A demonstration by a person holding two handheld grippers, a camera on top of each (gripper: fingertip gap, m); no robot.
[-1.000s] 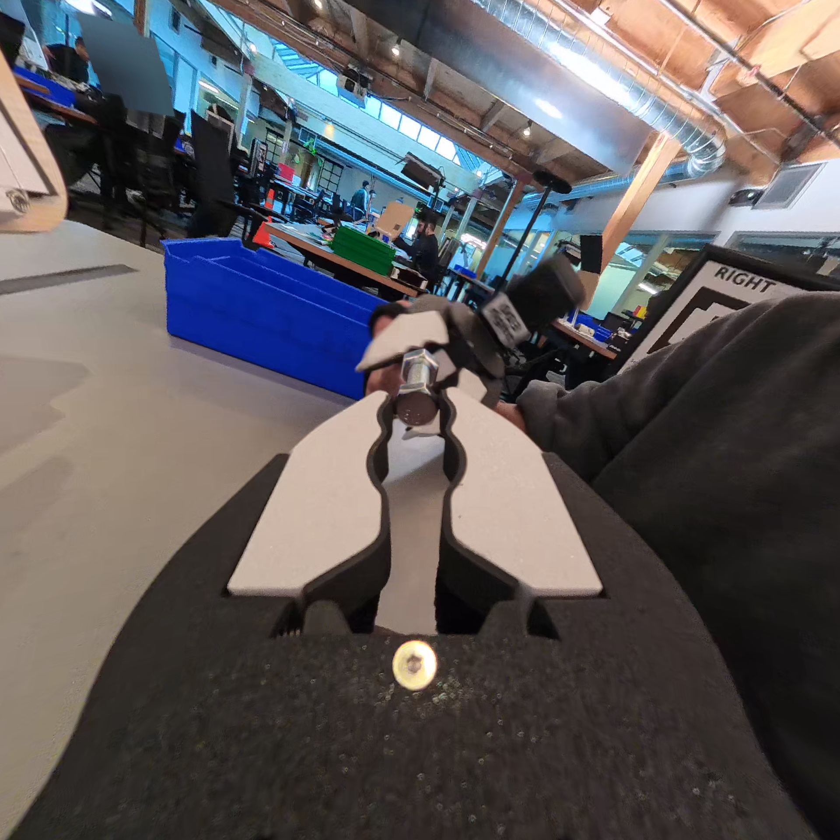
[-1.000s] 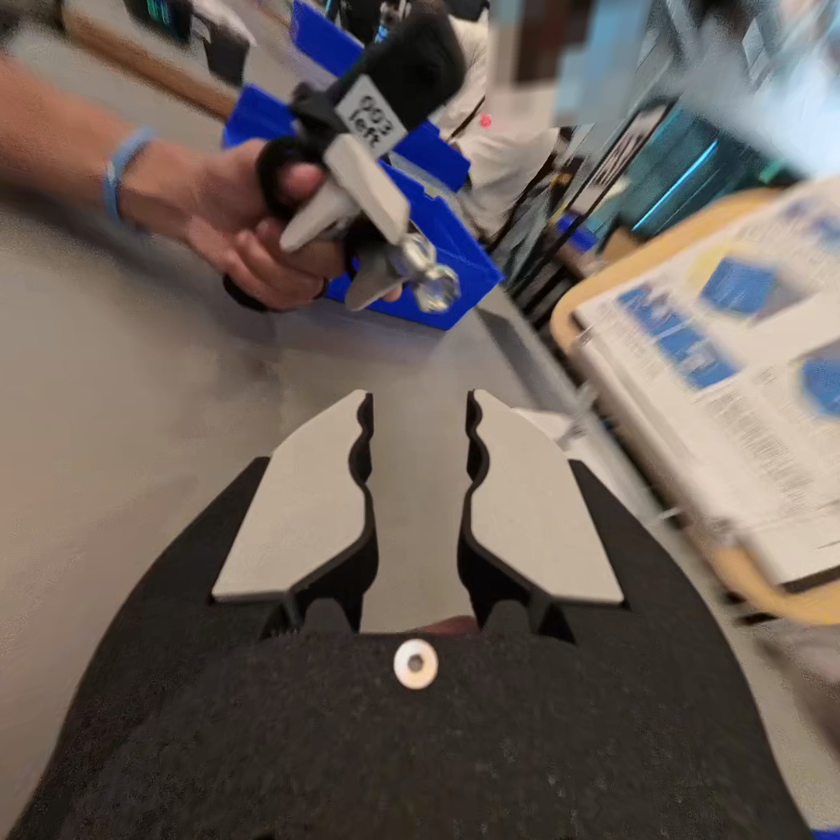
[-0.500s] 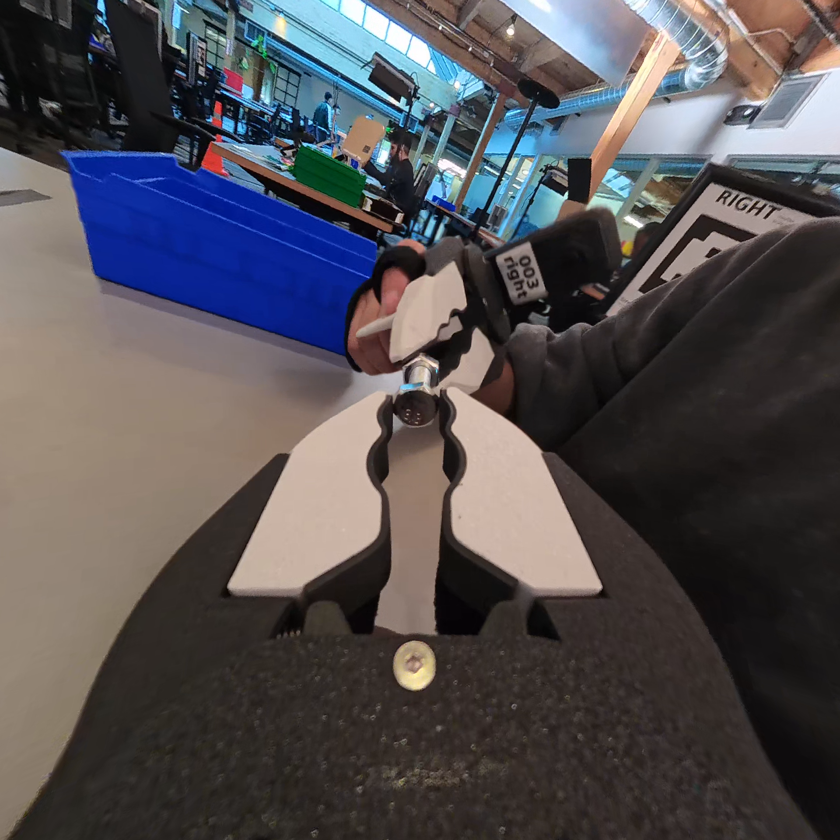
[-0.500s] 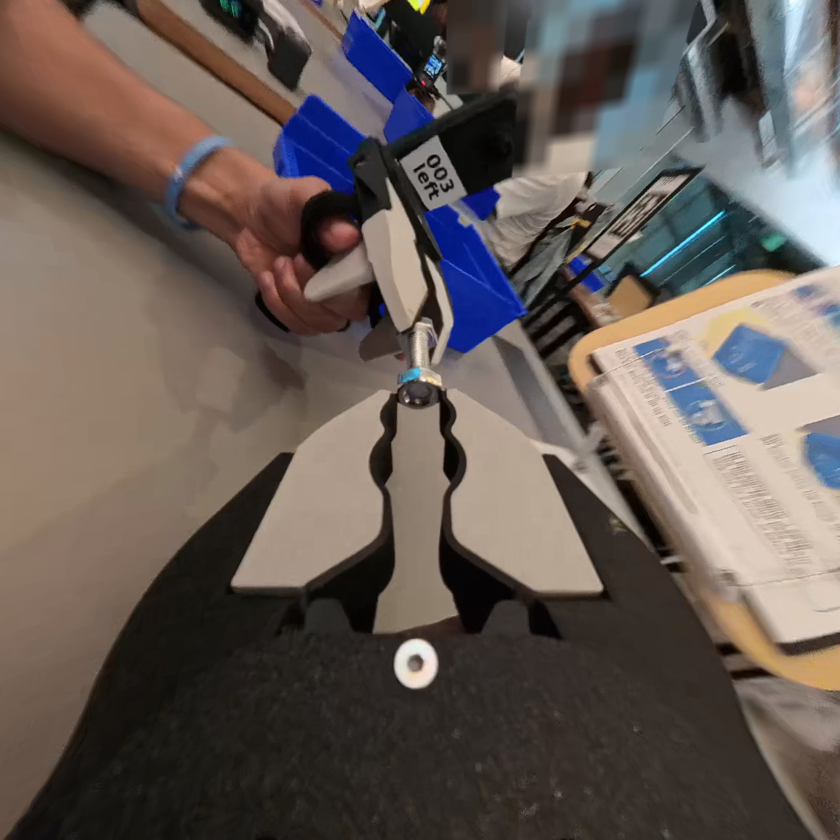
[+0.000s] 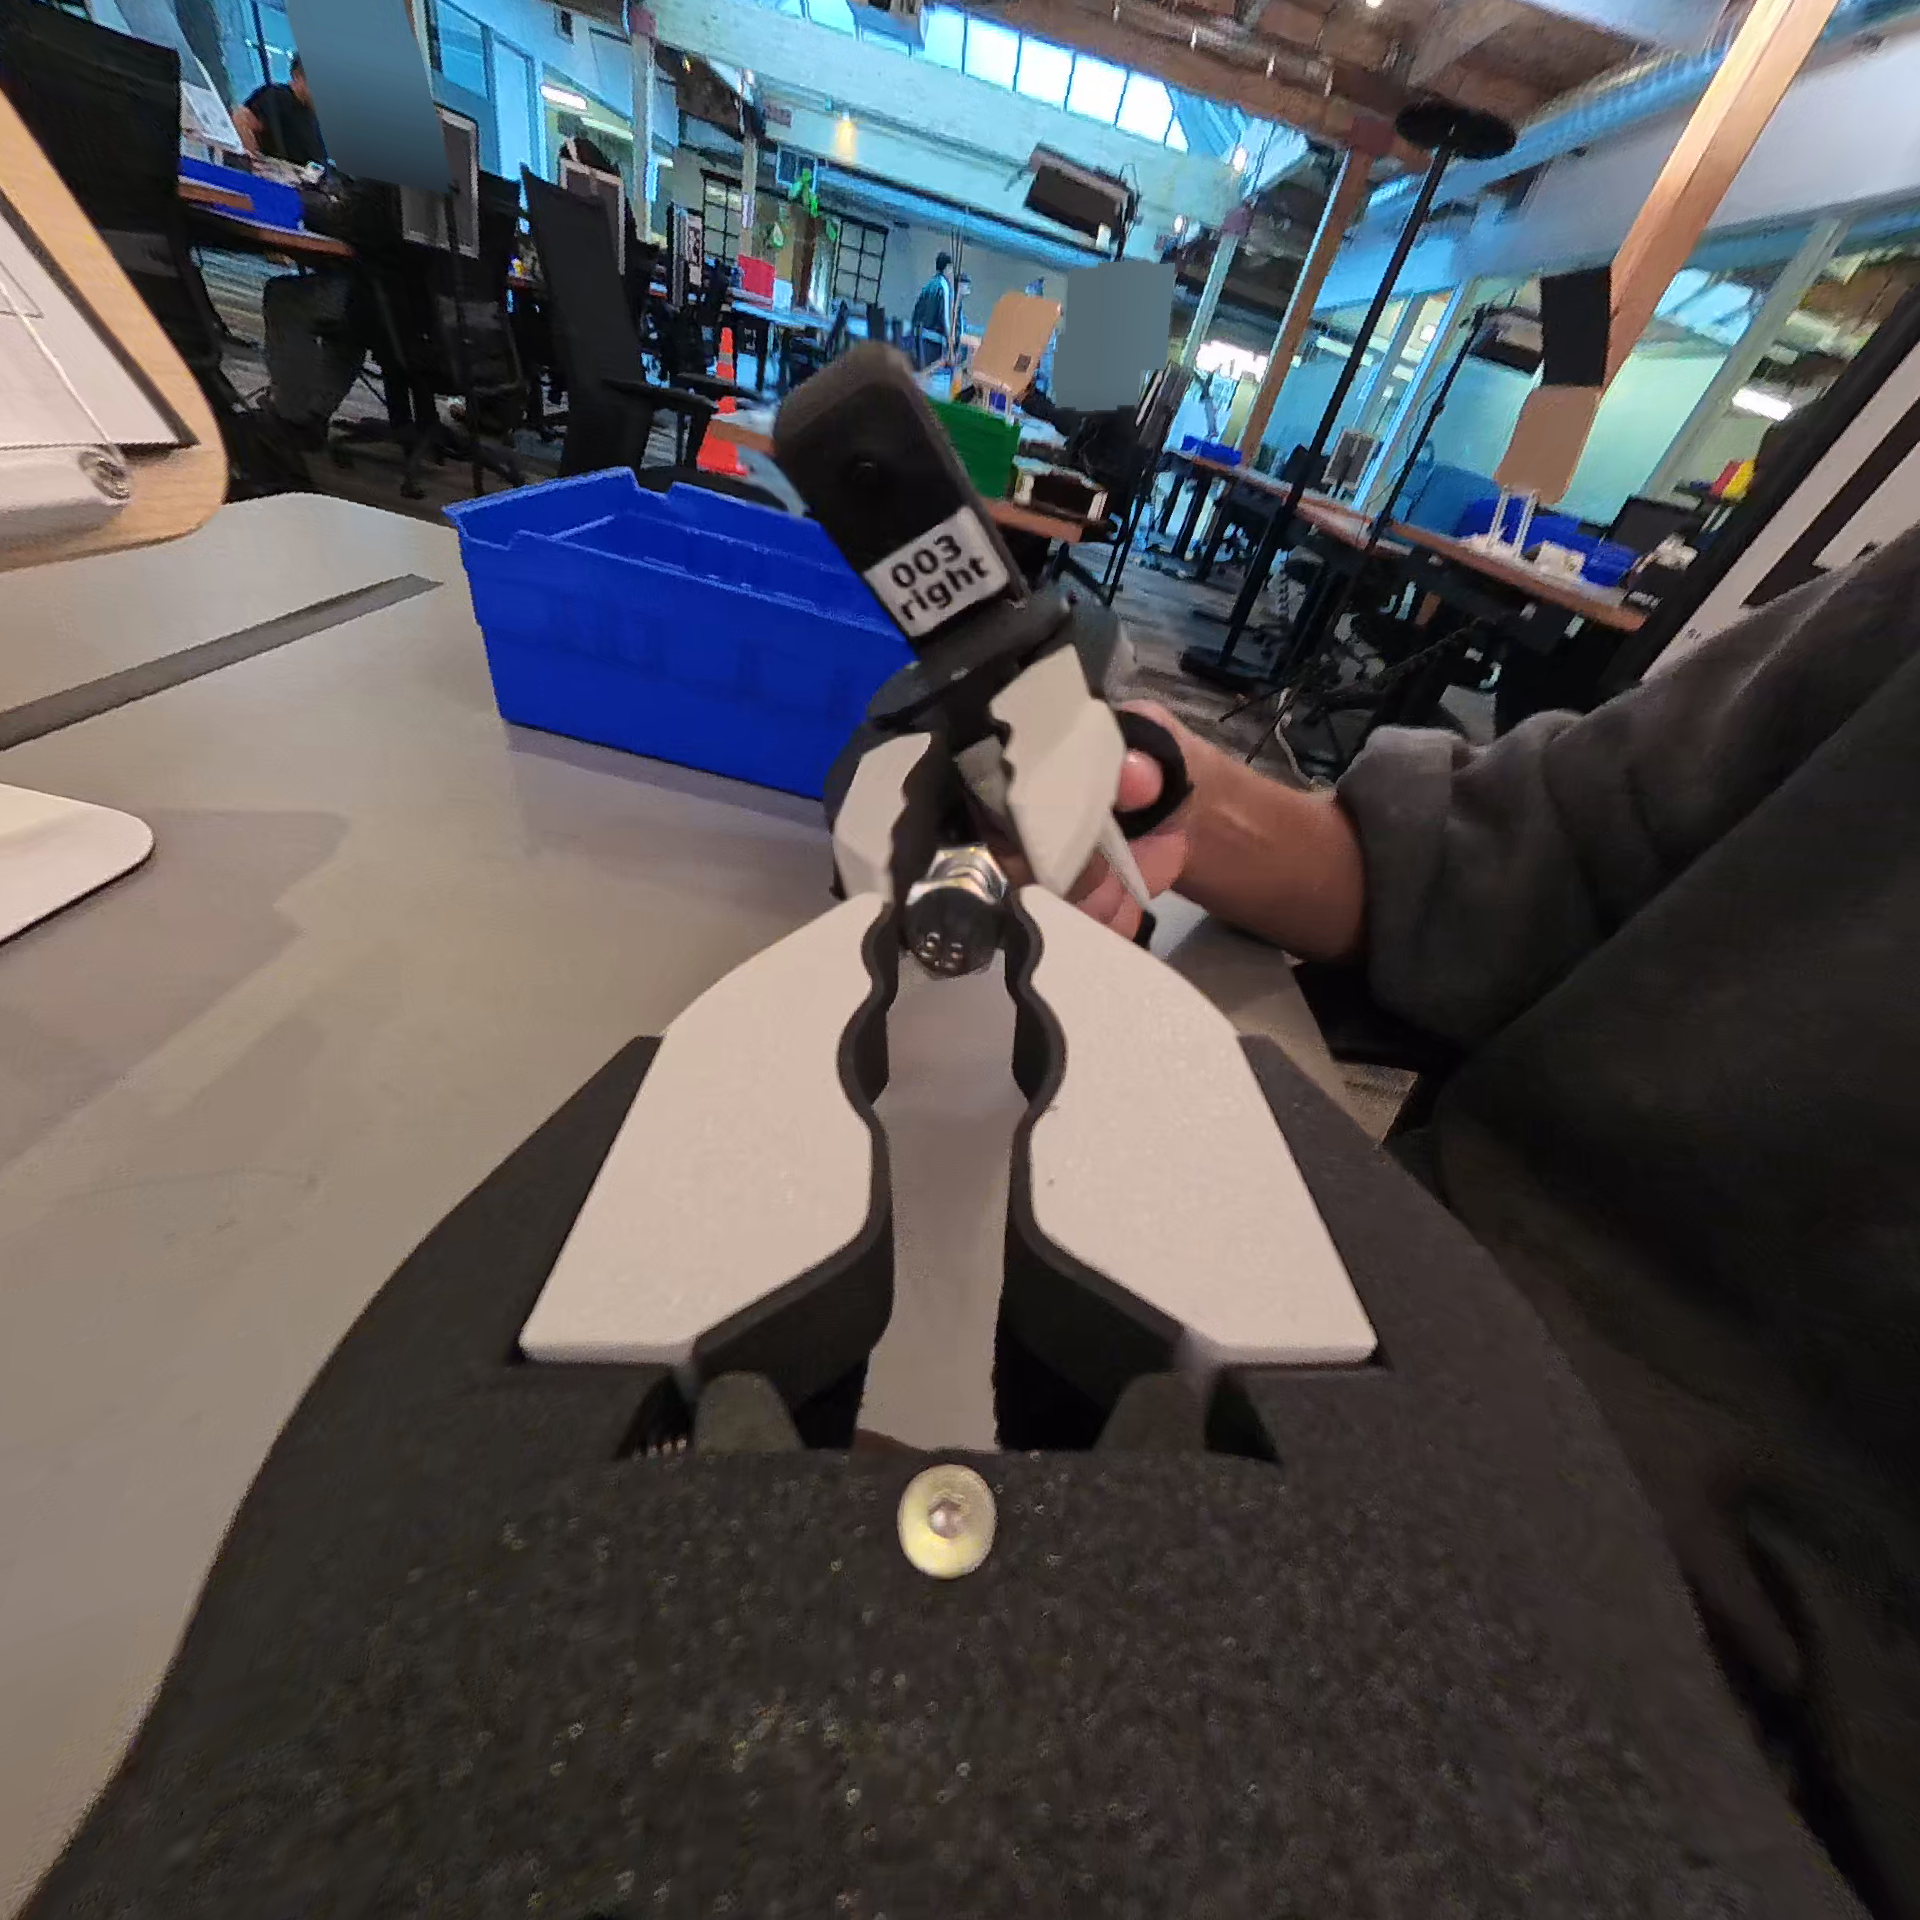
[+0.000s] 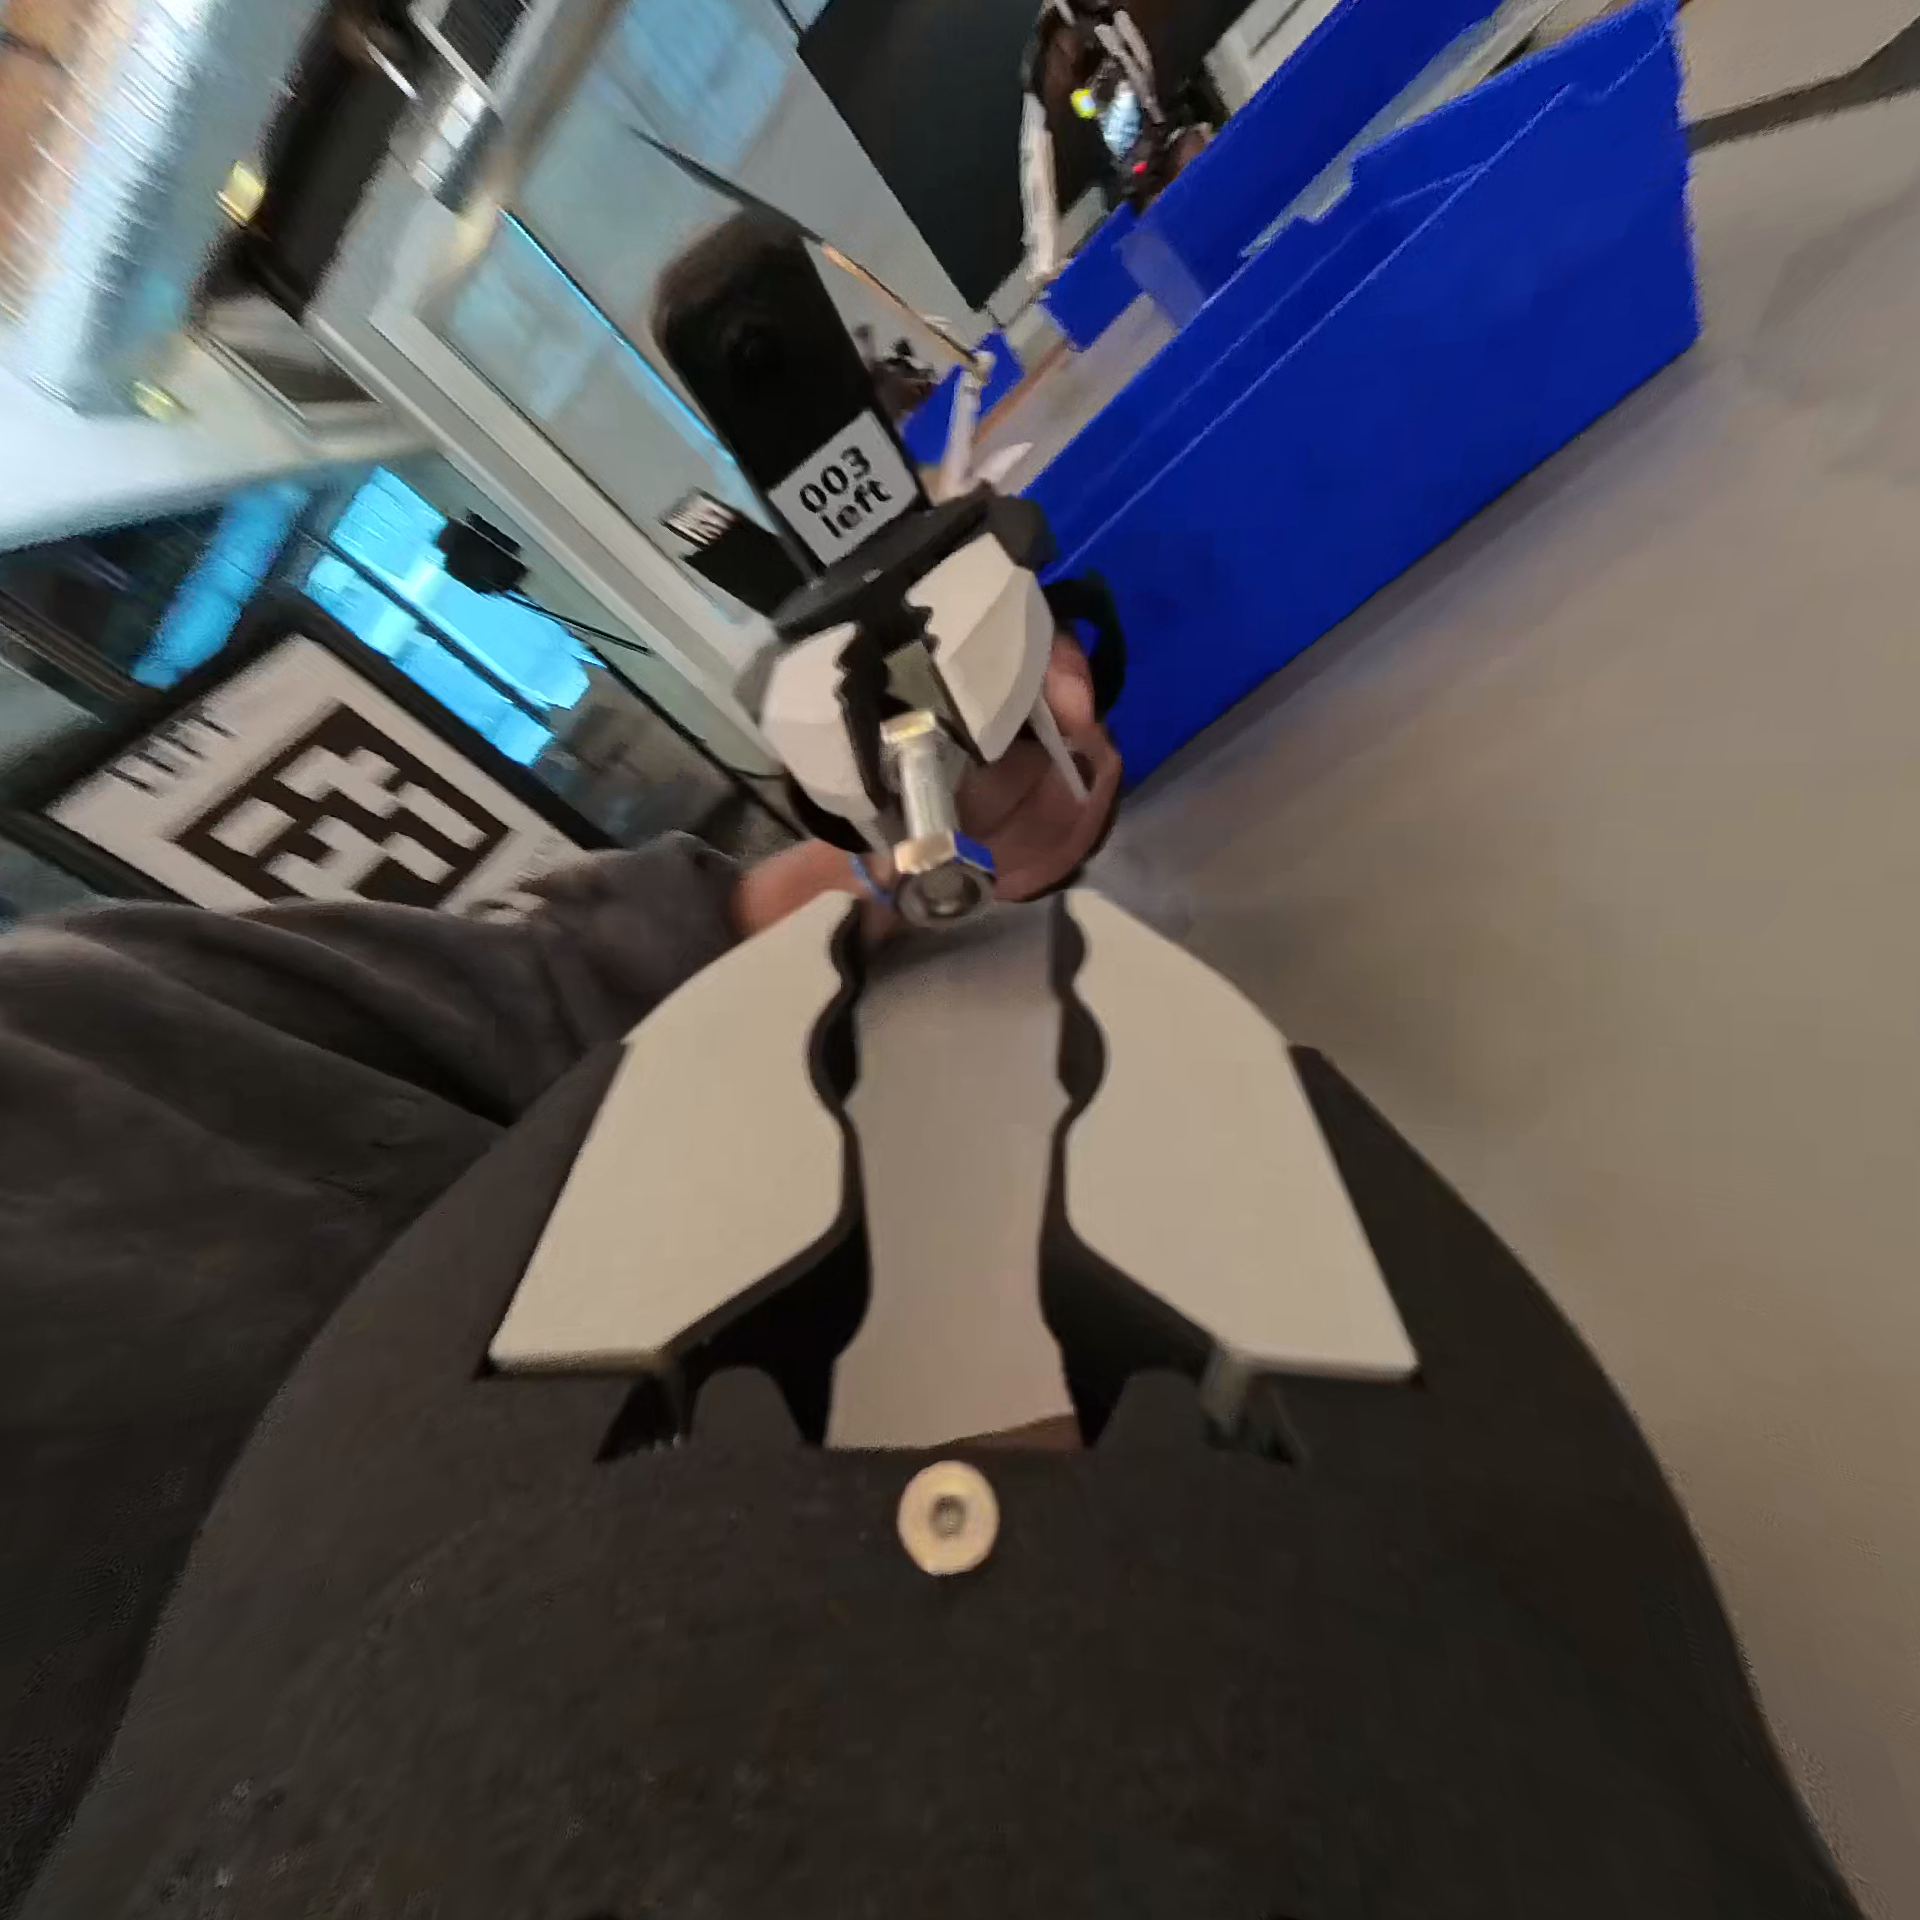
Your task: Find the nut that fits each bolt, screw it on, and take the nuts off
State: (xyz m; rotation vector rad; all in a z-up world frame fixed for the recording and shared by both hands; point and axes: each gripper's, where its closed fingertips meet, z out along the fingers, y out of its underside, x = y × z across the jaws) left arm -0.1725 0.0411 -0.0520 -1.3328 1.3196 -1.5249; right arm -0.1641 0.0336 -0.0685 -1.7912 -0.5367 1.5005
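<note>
holding bolt by the head with left gripper, fingers pressed tight on both sides of it. seen end-on in left wrist view: head toward camera, shaft pointing away, up off the grey table. nut visible just past the head in that view.

in right wrist view, same bolt seen from the other end: head clamped in left gripper, shaft sticking out toward camera, tilted a bit. nut threaded on at the free end of the shaft, away from the head.

right gripper spread wider than the nut, tips level with it on either side. clear gap on the nut's right; left tip very close, can't tell if touching (view blurred). not gripping it. from left wrist view, right gripper facing the left one nose to nose, fingers flanking the nut.

right hand on its handle, dark grey sleeve behind. left hand just behind the bolt in right wrist view.

blue bin on the table beyond both grippers, well apart from the bolt. black-and-white marker board standing off to the side.
</note>
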